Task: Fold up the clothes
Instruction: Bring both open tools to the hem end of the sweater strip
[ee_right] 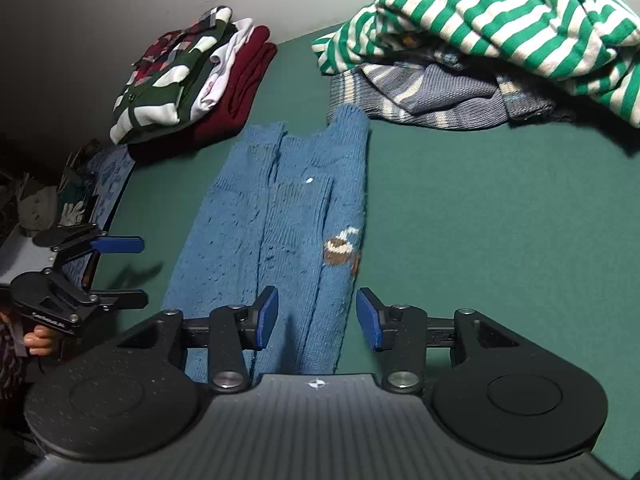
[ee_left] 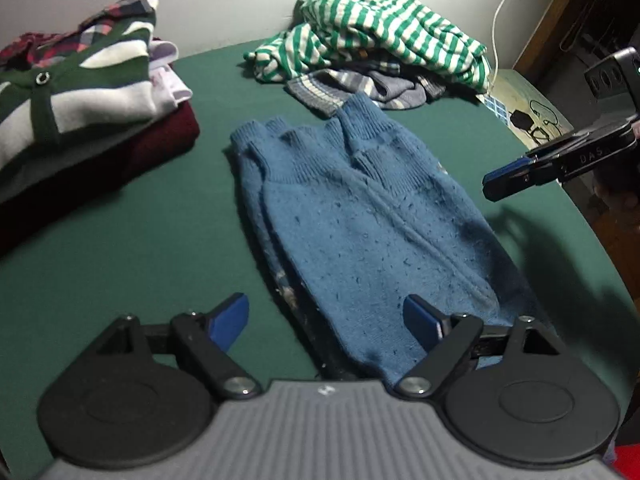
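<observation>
Now lying flat mid-way on the green felt tabletop (ee_left: 120,240): blue knitted sweater (ee_left: 360,216), sleeves folded in, long axis running straight away from both claws toward the cuffs. Near hem right under the left gripper (ee_left: 326,318), jaws spread wide, holding nothing; right gripper (ee_right: 317,312) likewise agape and empty over the hem's other side. Both about equally near. Folded stack of garments (ee_right: 188,92) at far left; rumpled green-and-white striped top (ee_right: 500,12) heaped over grey-blue knitwear (ee_right: 432,96) at far right.
</observation>
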The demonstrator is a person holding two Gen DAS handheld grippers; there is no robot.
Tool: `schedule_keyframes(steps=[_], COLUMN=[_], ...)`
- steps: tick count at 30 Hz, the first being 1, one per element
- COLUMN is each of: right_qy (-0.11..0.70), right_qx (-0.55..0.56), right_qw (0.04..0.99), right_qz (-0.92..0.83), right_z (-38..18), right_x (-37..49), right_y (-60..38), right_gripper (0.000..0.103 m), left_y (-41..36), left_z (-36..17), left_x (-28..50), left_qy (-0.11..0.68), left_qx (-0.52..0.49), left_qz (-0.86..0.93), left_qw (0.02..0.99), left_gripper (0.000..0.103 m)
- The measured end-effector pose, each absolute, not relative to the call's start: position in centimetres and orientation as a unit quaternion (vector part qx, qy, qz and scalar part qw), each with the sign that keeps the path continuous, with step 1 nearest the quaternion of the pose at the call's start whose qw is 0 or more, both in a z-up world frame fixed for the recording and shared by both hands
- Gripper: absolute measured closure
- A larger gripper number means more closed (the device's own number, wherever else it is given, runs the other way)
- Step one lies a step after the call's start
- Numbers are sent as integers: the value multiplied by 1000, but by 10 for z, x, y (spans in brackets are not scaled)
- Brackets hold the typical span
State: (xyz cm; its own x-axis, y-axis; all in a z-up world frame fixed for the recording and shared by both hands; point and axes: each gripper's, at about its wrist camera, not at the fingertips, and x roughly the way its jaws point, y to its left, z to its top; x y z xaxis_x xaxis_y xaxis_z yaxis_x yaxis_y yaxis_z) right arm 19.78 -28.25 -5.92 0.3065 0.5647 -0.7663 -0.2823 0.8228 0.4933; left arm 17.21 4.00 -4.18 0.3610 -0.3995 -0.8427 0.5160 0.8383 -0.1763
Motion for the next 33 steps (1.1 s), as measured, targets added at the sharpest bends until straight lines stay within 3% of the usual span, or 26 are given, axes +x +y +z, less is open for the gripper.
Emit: schedule_keyframes(steps=[5, 7, 9, 11, 16, 21, 33], right_qy=[500, 490, 479, 468, 441, 441, 464], right_qx=[127, 124, 120, 117, 109, 91, 150], right_qw=[812, 817, 823, 829, 842, 849, 808], right_qz=[274, 277, 280, 283, 290, 276, 331], right_z=[-61, -62, -62, -63, -64, -74, -101], right_x=[209, 213, 218, 223, 234, 249, 268], right_y=[-278, -277, -275, -273, -269, -262, -270], right_gripper=[47, 47, 48, 49, 55, 54, 45], left_y=[50, 52, 51, 51, 53, 46, 44], left_z=[-56, -62, -68, -73, -76, -80, -84], left_x=[210, 221, 229, 235, 248, 261, 279], left_qy=[503, 501, 499, 500, 492, 479, 461], left_qx=[-8, -16, -9, -9, -22, -27, -51], left_qz=[-285, -284, -280, -284, -311, -335, -369], left_qw=[816, 817, 820, 818, 813, 811, 805], left_gripper=[10, 14, 23, 24, 21, 8, 10])
